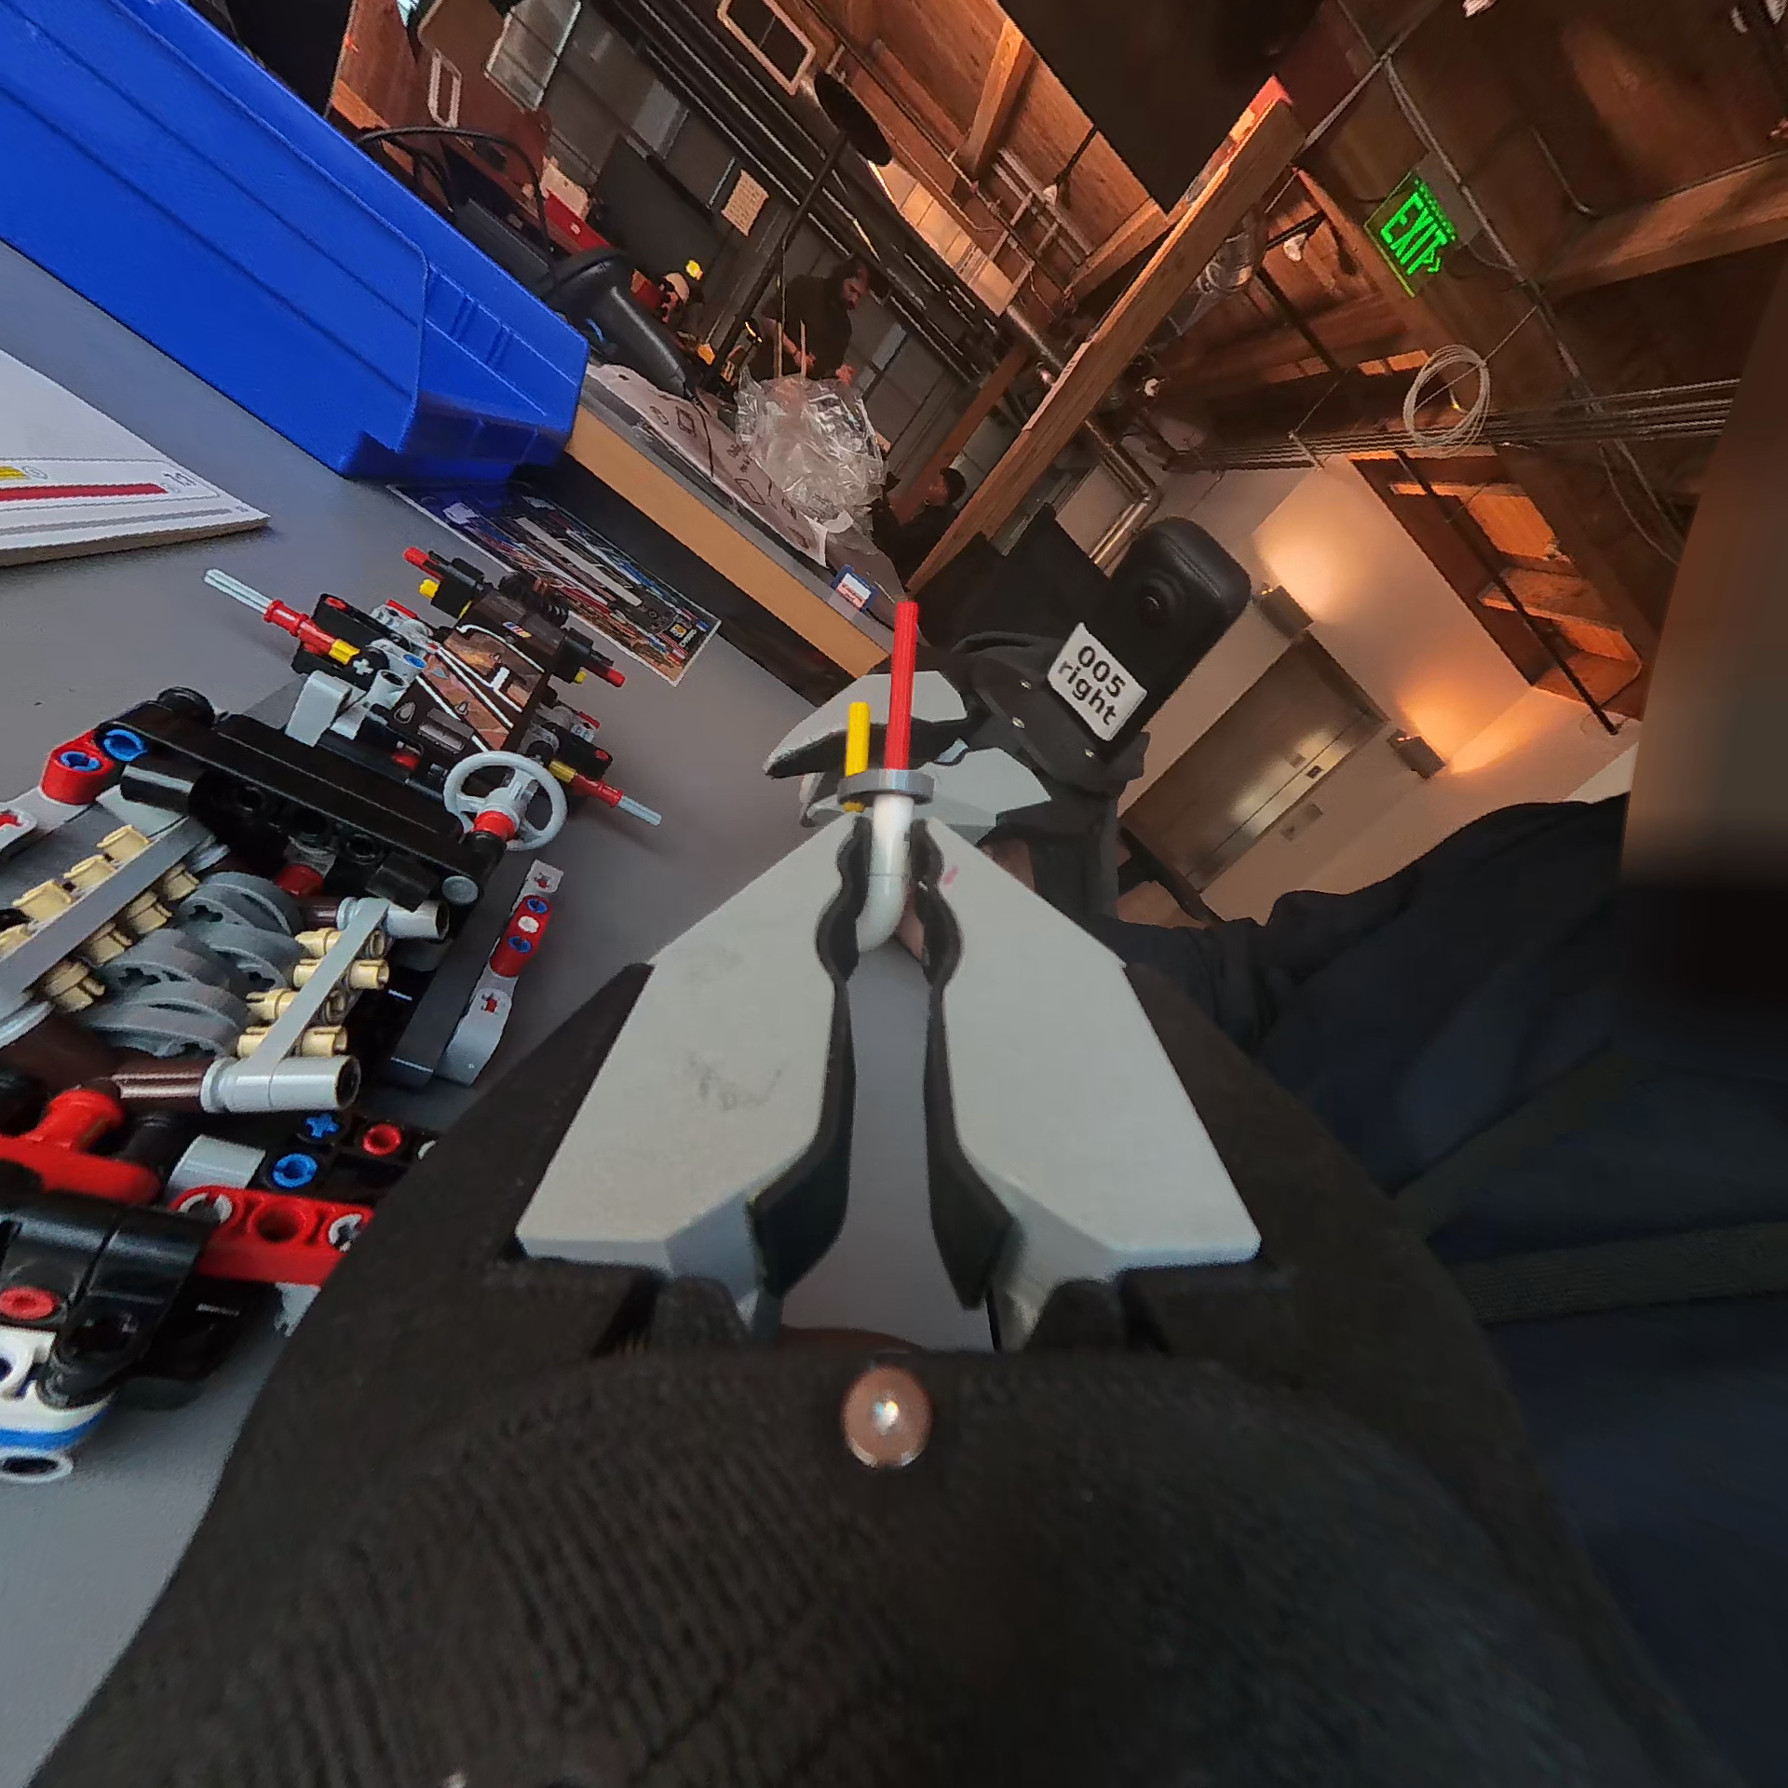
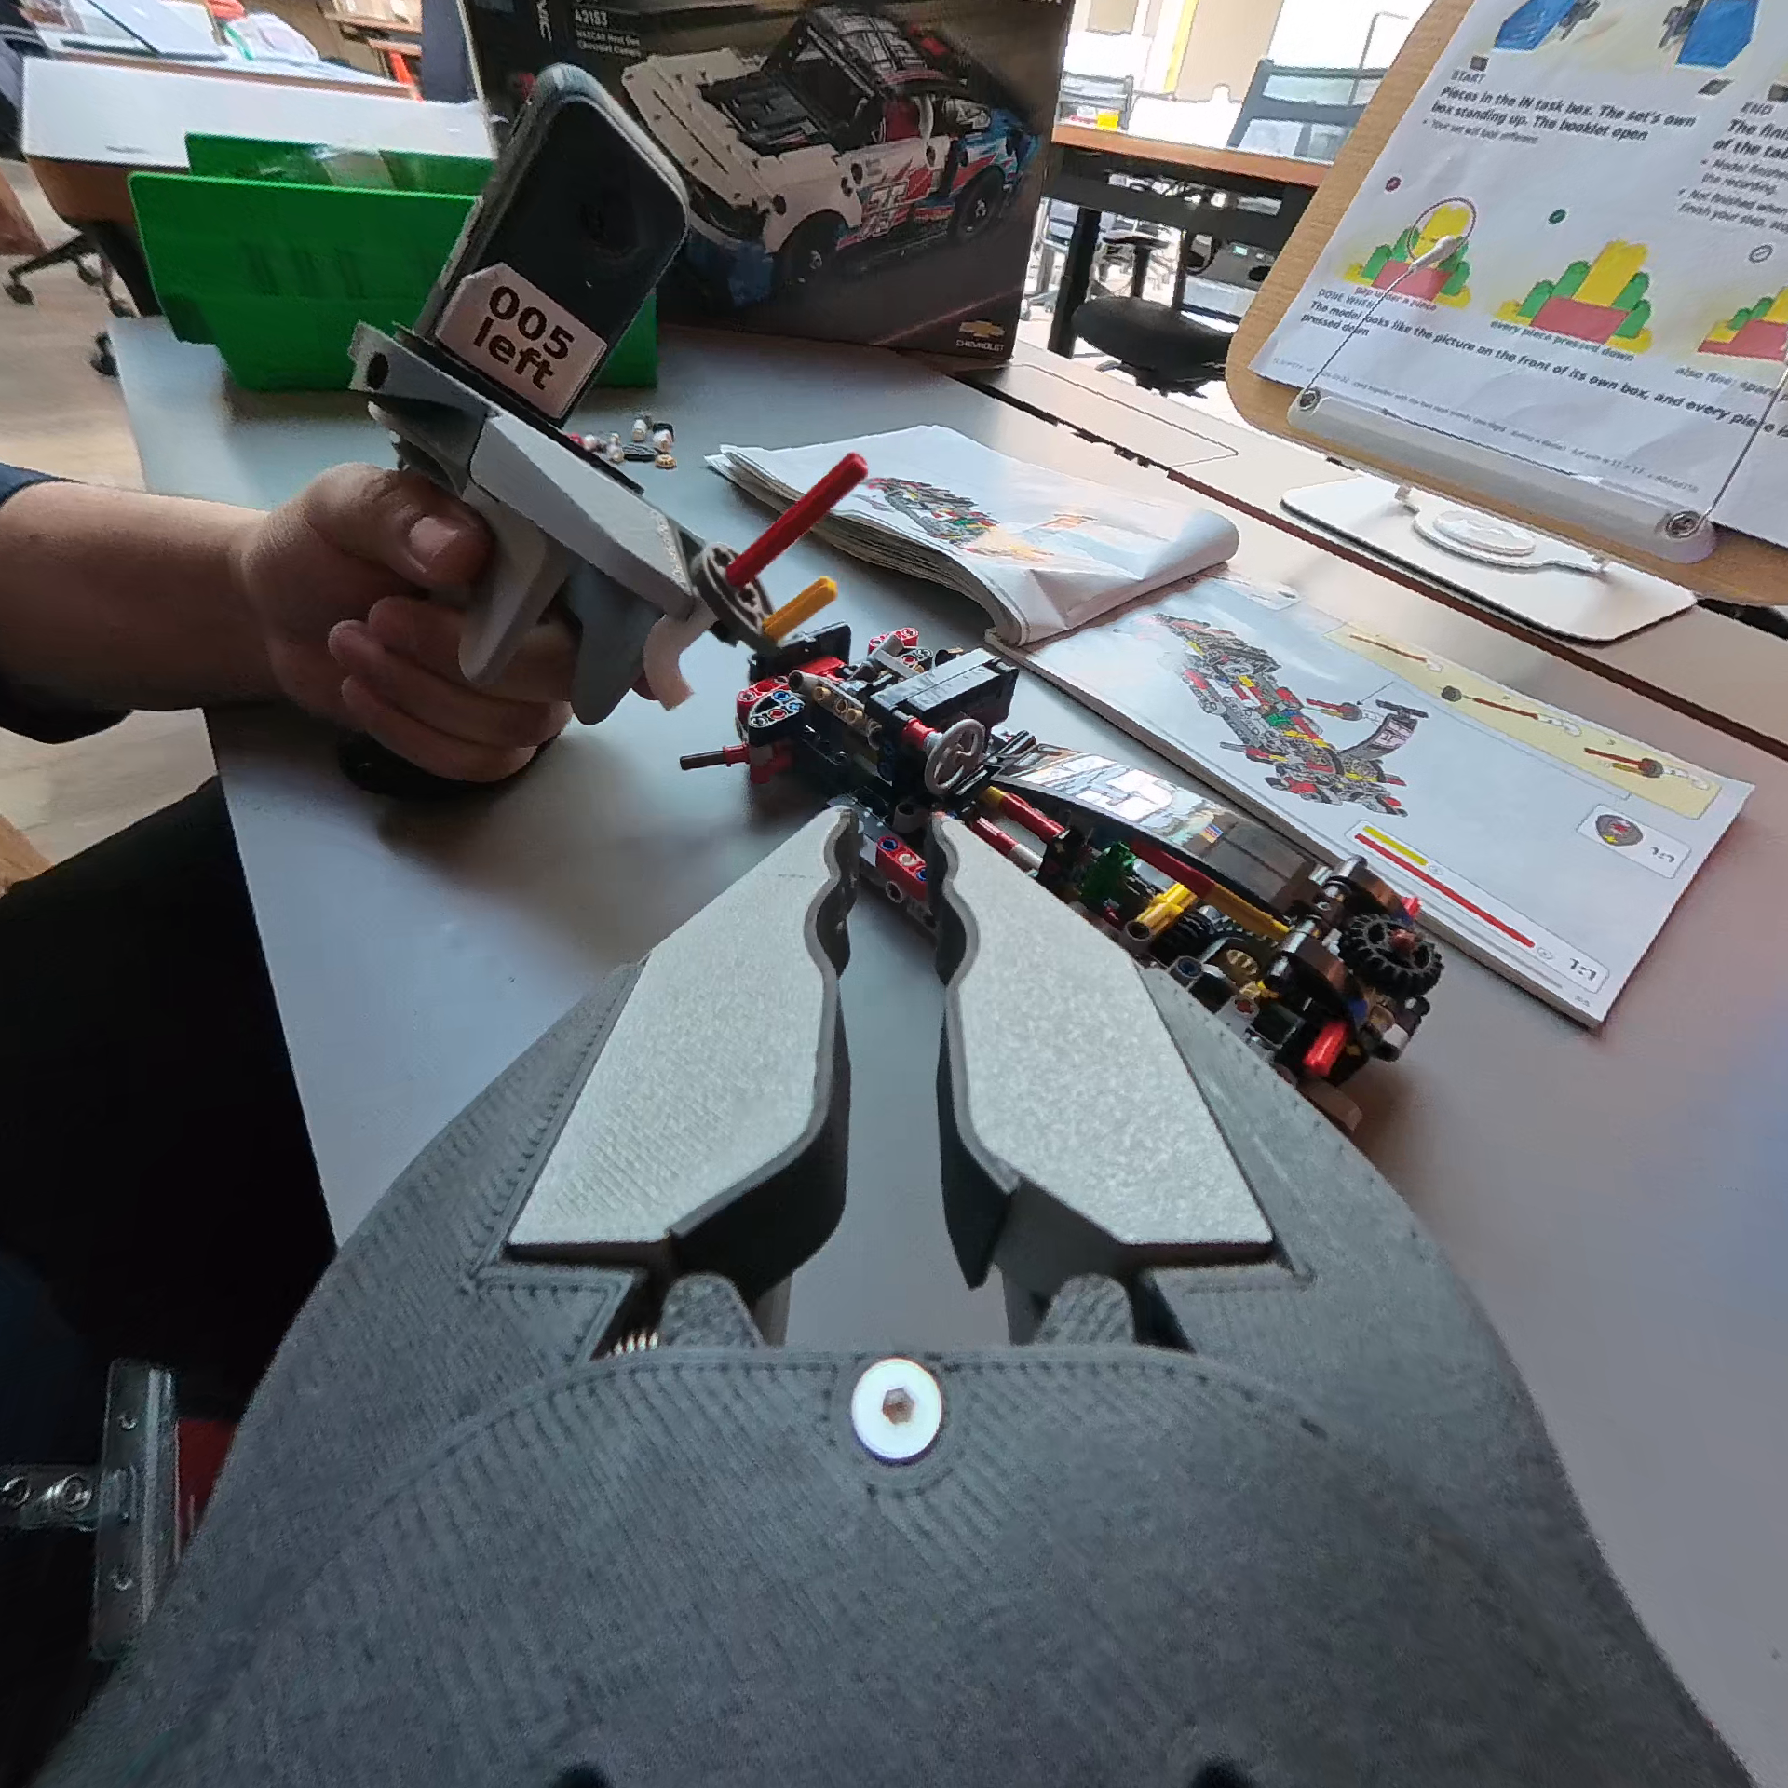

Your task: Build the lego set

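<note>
My left gripper [image 1: 885,856] is shut on a small white curved piece [image 1: 888,876] and holds it up in the air. The piece carries a grey disc [image 1: 885,786] with a long red axle [image 1: 902,677] and a short yellow axle [image 1: 856,740] sticking out. The same assembly shows in the right wrist view [image 2: 730,600], above the table's left side. My right gripper [image 2: 890,861] is open and empty; its fingertips hover above the near side of a partly built brick car chassis [image 2: 1064,832]. In the left wrist view the right gripper [image 1: 929,764] sits just beyond the held axles.
An open instruction booklet [image 2: 1355,755] lies right of the chassis and the set's box [image 2: 774,174] stands behind. A green bin [image 2: 290,261] is at the back left, a blue bin [image 1: 242,223] in the left view. A stand with a sheet [image 2: 1548,242] is at the right. The tips of one gripper are about 6 cm away from the tips of the other.
</note>
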A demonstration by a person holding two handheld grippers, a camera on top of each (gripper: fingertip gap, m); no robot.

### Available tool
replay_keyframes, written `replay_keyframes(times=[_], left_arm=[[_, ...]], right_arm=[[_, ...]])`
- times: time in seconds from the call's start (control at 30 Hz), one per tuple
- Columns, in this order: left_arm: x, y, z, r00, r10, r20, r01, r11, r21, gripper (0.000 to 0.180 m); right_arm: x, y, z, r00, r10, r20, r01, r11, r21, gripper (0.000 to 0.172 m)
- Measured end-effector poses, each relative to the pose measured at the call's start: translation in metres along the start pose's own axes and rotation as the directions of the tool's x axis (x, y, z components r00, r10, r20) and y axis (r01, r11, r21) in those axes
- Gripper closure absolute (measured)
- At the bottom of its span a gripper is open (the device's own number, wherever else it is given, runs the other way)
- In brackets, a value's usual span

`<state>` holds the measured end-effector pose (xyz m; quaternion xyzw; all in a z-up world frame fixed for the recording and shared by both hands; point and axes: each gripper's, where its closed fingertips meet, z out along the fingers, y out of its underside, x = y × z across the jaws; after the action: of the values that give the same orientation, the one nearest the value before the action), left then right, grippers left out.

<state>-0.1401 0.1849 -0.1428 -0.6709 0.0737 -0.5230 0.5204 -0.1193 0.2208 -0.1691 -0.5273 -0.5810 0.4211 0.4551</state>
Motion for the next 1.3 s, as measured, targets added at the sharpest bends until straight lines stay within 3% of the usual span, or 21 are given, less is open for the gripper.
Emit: replay_keyframes(times=[0.27,0.43,0.57,0.9,1.13,1.3], left_arm=[[0.013,0.005,0.002,0.996,0.075,-0.042,-0.076,0.997,-0.028,0.175],[0.043,0.013,0.001,0.959,0.248,-0.14,-0.254,0.967,-0.028,0.175],[0.057,0.014,-0.004,0.927,0.328,-0.18,-0.331,0.944,0.018,0.175],[0.054,0.006,-0.008,0.93,0.344,-0.131,-0.338,0.939,0.067,0.175],[0.049,0.003,-0.011,0.937,0.339,-0.083,-0.333,0.94,0.077,0.175],[0.046,-0.002,-0.015,0.944,0.322,-0.073,-0.315,0.944,0.102,0.175]], right_arm=[[0.011,-0.008,-0.009,0.991,0.13,0.028,-0.132,0.988,0.078,0.16],[0.023,-0.012,-0.015,0.971,0.235,0.047,-0.24,0.962,0.134,0.157],[0.036,-0.019,-0.026,0.946,0.319,0.049,-0.322,0.921,0.22,0.154],[0.06,-0.027,-0.049,0.852,0.493,0.177,-0.523,0.776,0.353,0.15],[0.115,-0.042,-0.043,0.912,0.386,0.142,-0.411,0.864,0.291,0.152],[0.164,-0.042,0.002,0.955,0.223,0.194,-0.26,0.946,0.195,0.152]])
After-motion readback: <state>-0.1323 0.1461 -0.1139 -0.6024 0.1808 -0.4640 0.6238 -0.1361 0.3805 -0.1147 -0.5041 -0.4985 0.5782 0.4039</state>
